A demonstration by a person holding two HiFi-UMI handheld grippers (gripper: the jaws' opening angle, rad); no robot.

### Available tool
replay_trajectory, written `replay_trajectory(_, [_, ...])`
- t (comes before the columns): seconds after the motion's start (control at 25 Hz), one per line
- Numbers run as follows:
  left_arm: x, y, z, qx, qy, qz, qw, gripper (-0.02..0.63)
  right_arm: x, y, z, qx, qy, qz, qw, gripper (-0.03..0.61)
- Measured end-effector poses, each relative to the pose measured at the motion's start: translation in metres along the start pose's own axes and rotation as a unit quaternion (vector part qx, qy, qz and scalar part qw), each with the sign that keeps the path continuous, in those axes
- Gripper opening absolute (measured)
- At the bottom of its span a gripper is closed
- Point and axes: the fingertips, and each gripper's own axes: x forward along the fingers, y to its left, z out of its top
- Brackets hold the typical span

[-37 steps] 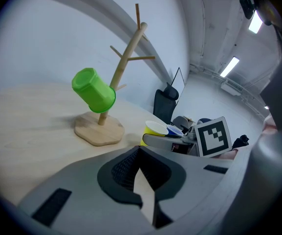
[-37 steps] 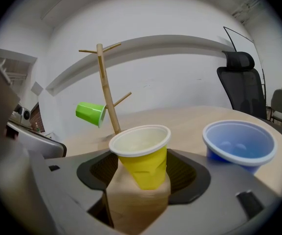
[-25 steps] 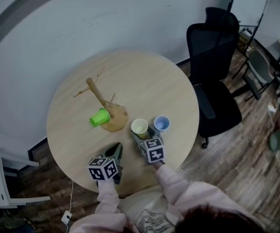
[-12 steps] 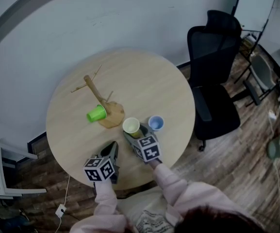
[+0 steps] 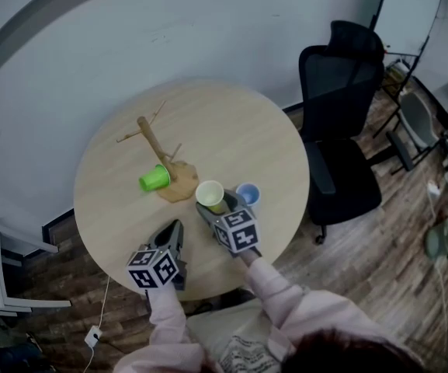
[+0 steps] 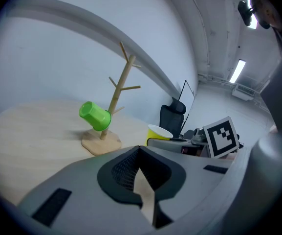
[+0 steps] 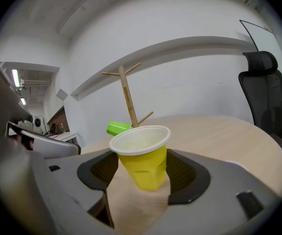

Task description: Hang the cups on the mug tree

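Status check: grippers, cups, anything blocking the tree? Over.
Right gripper shut on yellow cup, upright. Left gripper shut, empty. Green cup already on mug tree, low peg; blue cup on table. Upper pegs bare.

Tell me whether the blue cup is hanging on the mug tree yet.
No, the blue cup stands on the table, apart from the mug tree, where only the green cup hangs.

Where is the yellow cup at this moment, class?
In the head view, the yellow cup is low and central above the round table, gripped in the right claw. The blue cup is just right of it and the mug tree is to its left.
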Motion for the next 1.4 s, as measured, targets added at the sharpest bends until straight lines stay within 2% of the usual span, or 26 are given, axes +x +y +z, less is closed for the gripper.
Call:
replay_trajectory(0.2, [0.006, 0.0, 0.013, 0.016, 0.001, -0.026, 0.9995, 0.005, -0.002, -0.003, 0.012, -0.008, -0.006, -0.018, 1.0, 0.293])
replay_trajectory(0.44, [0.011, 0.004, 0.034, 0.025, 0.009, -0.081, 0.9963, 0.005, 0.003, -0.005, 0.023, -0.003, -0.009, -0.063, 0.998, 0.293])
replay_trajectory(0.68, [0.012, 0.012, 0.037, 0.036, 0.029, -0.125, 0.991, 0.005, 0.006, 0.001, 0.025, 0.0, -0.002, -0.099, 0.995, 0.293])
replay_trajectory(0.84, [0.013, 0.012, 0.038, 0.041, 0.034, -0.149, 0.9874, 0.005, 0.007, 0.004, 0.03, -0.016, 0.005, -0.114, 0.993, 0.293])
replay_trajectory(1.4, [0.006, 0.025, 0.053, 0.059, 0.038, -0.179, 0.9814, 0.005, 0.016, 0.014, 0.049, -0.042, 0.016, -0.137, 0.99, 0.293])
